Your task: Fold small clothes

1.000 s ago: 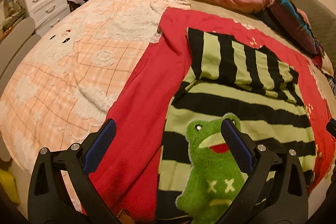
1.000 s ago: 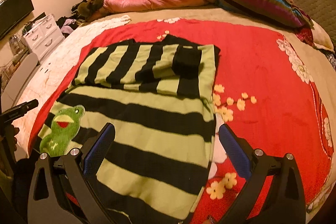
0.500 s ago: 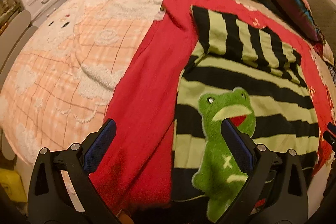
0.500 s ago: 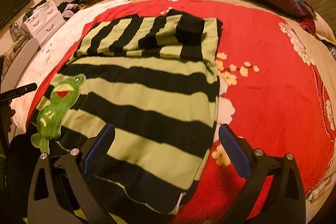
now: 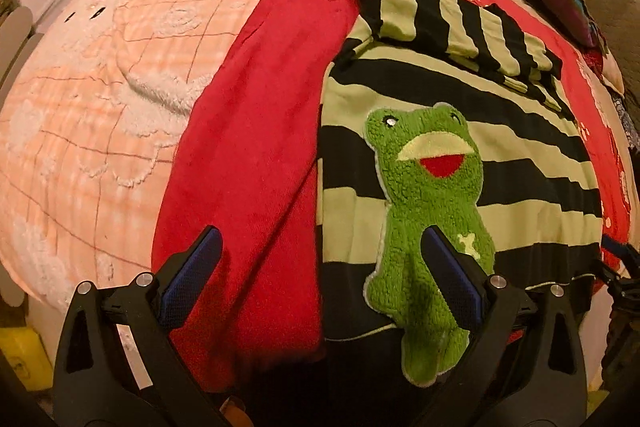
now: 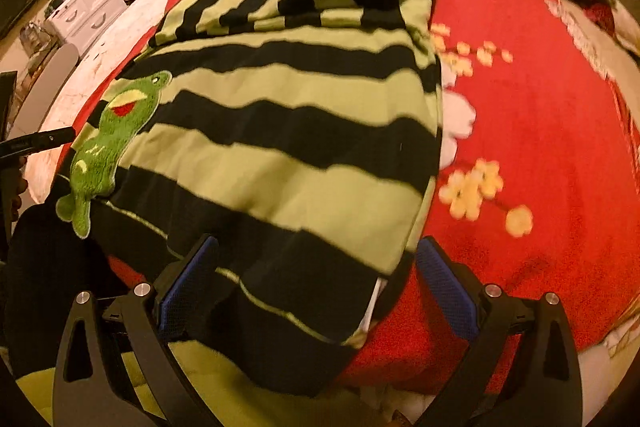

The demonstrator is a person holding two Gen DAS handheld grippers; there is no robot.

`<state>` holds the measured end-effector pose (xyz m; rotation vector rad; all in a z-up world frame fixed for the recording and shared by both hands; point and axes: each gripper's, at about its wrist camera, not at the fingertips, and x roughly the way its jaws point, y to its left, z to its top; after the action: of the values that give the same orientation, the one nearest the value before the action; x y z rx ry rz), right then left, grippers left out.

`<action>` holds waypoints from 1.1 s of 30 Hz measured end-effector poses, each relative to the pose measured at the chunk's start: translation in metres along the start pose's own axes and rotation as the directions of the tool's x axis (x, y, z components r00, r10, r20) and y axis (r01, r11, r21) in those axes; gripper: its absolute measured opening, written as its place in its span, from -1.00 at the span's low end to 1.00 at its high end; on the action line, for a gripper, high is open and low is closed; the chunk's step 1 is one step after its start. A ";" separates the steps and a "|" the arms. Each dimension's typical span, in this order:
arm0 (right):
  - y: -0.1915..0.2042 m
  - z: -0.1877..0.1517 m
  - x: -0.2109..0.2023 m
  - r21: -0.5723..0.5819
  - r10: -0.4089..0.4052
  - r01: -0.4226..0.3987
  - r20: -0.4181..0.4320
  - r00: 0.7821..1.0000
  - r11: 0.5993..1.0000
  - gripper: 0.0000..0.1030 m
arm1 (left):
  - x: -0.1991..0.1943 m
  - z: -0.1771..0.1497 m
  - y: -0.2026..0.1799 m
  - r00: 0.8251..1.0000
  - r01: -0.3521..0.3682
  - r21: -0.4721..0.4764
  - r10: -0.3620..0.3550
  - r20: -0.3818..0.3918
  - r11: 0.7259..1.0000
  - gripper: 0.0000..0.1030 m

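- The striped sweater (image 6: 288,147) lies flat on the red blanket (image 6: 540,115) on the bed, its sleeves already folded across the far, upper end. Its hem is at the near edge of the bed, closest to me.
- My left tool (image 5: 320,279) hangs wide open with nothing between its blue pads. It sits over the sweater's left edge, one pad over bare red blanket and the other over the lower part of the frog patch (image 5: 428,211).
- My right tool (image 6: 316,279) is open and empty too, straddling the sweater's near right corner, with the hem directly under its gap.
- The relation that matters: the sweater's long axis runs away from me, hem near, shoulders far. Each tool is at its own hem corner, neither clearly nearer, so I judge the coming move to be a two-handed pinch of the hem, carried forward toward the folded sleeves.
- The left view shows the frog patch in full and the sweater's left edge against the blanket; the right view shows the right edge and what looks like a white tag under the corner, though blur there leaves me unsure.
- Only the right view catches my left tool from outside, as a dark tip (image 6: 44,141) just beside the frog.
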<state>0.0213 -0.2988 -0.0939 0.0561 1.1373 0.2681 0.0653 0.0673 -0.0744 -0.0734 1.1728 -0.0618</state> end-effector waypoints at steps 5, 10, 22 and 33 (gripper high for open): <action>-0.005 -0.012 0.005 0.023 0.010 -0.009 -0.041 0.999 1.000 0.91 | 0.002 -0.004 -0.003 1.000 0.011 0.013 -0.011 -0.016 1.000 0.79; -0.007 -0.020 0.006 0.037 0.023 -0.021 -0.052 0.998 0.999 0.91 | 0.004 -0.008 -0.006 0.999 0.035 0.036 -0.034 -0.039 0.999 0.60; -0.010 -0.022 -0.005 0.058 0.110 -0.110 -0.010 0.994 0.992 0.21 | 0.015 -0.015 -0.012 0.988 0.113 0.044 -0.107 -0.110 0.993 -0.14; -0.007 -0.022 0.006 0.079 0.178 -0.175 -0.039 0.983 0.981 0.35 | 0.020 -0.019 -0.025 0.982 0.141 0.081 -0.129 -0.139 0.987 -0.27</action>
<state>0.0051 -0.3067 -0.1099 0.2197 1.1898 0.3859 0.0554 0.0407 -0.0974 -0.0693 1.2964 -0.2433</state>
